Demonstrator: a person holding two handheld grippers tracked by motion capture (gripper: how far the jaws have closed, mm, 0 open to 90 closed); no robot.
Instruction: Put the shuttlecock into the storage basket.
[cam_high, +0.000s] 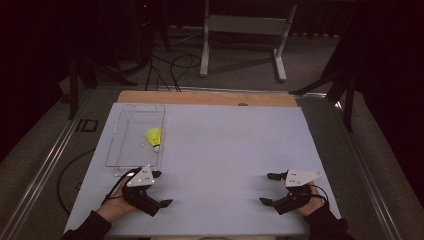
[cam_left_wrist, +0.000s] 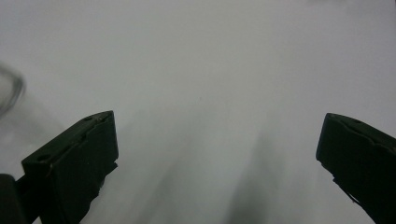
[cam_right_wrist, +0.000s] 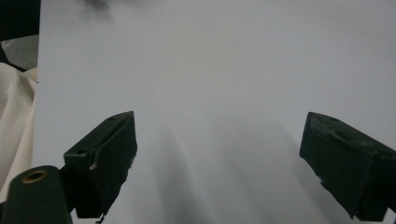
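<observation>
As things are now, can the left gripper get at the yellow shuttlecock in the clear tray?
Probably yes. The left gripper is open, holds nothing, and sits just off the near end of the clear tray. The yellow shuttlecock lies alone inside, the tray top looks open, and nothing stands between them.

One shuttlecock (cam_high: 154, 137), one tray (cam_high: 120, 130), two grippers.

In the left gripper view, a blurred curved clear rim (cam_left_wrist: 11, 91) is cut off by the left edge; what it belongs to cannot be told. In the high view, the person's dark sleeves run off the bottom edge, and the small yellow feathered shuttlecock (cam_high: 154, 137) is too small for detail.
</observation>
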